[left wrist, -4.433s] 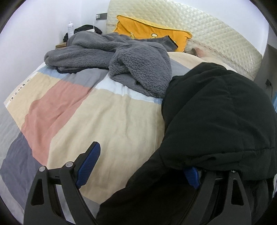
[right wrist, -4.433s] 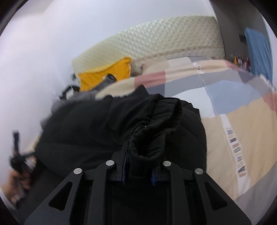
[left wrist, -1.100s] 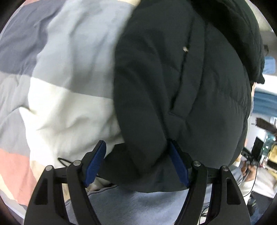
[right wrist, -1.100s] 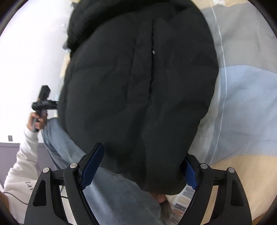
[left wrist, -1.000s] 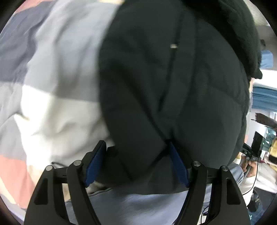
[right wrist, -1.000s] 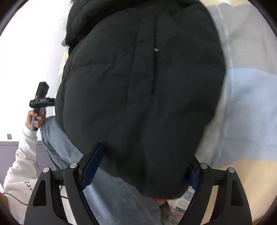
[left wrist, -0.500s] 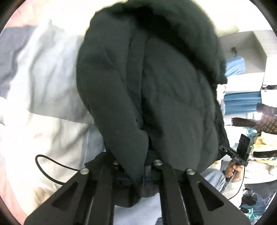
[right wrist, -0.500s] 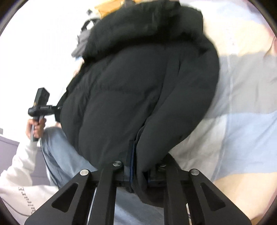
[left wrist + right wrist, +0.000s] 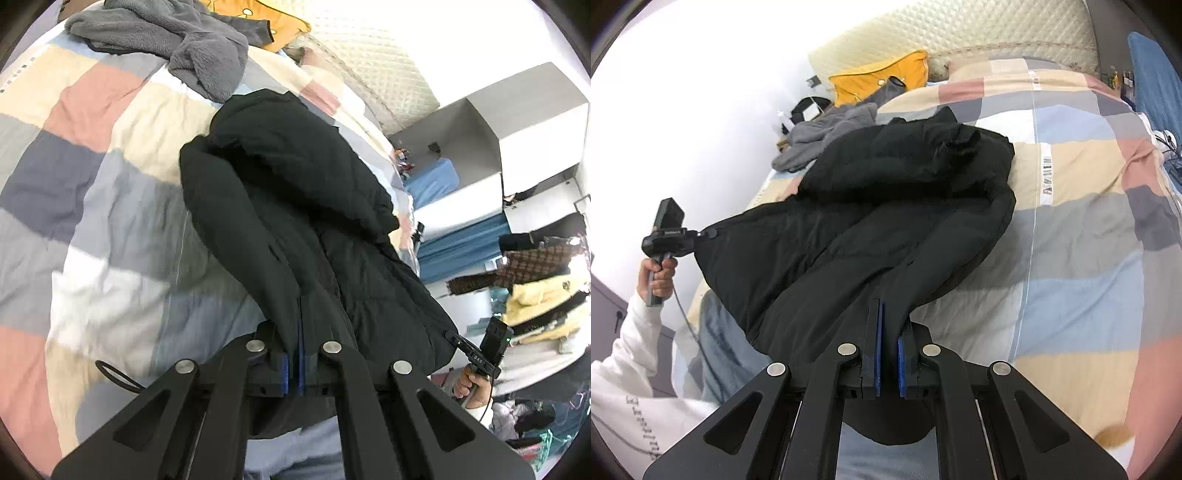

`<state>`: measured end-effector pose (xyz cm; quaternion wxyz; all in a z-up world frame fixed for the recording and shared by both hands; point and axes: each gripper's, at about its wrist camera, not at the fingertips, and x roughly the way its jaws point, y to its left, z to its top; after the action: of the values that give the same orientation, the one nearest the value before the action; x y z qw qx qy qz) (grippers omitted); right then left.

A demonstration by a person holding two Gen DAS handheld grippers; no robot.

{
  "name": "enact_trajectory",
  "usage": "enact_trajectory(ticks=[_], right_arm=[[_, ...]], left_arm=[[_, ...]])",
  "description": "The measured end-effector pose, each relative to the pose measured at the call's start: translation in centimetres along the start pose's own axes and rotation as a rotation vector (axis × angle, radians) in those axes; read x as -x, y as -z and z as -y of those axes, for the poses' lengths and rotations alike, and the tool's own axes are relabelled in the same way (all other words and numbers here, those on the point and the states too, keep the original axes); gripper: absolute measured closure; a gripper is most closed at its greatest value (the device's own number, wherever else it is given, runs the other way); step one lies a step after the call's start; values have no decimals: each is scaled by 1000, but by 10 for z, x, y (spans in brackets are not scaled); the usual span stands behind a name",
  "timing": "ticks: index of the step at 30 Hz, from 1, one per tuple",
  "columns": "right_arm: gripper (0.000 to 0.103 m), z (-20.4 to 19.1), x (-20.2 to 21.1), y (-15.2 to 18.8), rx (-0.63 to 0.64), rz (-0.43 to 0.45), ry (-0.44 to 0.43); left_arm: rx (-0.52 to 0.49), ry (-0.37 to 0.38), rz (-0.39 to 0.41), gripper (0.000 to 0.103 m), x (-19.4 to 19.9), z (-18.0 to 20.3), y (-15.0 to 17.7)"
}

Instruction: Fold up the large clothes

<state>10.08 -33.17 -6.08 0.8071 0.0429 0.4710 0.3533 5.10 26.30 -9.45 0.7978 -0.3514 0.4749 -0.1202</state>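
A black puffer jacket lies lengthwise on the patchwork bed, its hood end folded over far from me; it also shows in the right wrist view. My left gripper is shut on the jacket's near hem. My right gripper is shut on the hem at the other corner. The hem is lifted off the bed edge between both grippers. Each view shows the other hand holding its gripper handle.
A grey fleece garment lies at the bed's far end beside a yellow pillow. The patchwork duvet spreads on either side. A padded headboard stands behind. Shelves and hanging clothes stand at the room's side.
Both grippers went from open around the jacket's hem to shut on it. They have lifted and tilted up, so the far end of the bed is now in view.
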Motion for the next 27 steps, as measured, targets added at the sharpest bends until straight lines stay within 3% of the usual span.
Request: enact_trajectory(ticks=[8, 14, 16, 17, 18, 19, 22, 25, 27], right_arm=[[98, 1, -18, 36, -68, -113, -12], [95, 15, -19, 26, -138, -132, -34], [86, 20, -24, 22, -159, -165, -41], [78, 23, -25, 21, -174, -179, -38], [55, 25, -26, 22, -187, -187, -31], [34, 27, -27, 21, -201, -191, -23], [31, 31, -35, 25, -218, -239, -23], [31, 41, -51, 30, -267, -288, -29], [31, 45, -63, 32, -284, -320, -55]], left_arm=[[-15, -14, -84, 101, 6, -7, 50], [2, -18, -104, 101, 9, -22, 49], [1, -35, -117, 100, 8, -21, 50], [0, -41, -126, 95, 7, -21, 52], [1, -49, -148, 92, 2, -21, 51], [3, -55, -162, 80, 1, -22, 52], [-9, -50, -185, 23, -7, -21, 52], [-28, -25, -222, 22, -20, -19, 52], [-53, -48, -233, 22, -28, -14, 51]])
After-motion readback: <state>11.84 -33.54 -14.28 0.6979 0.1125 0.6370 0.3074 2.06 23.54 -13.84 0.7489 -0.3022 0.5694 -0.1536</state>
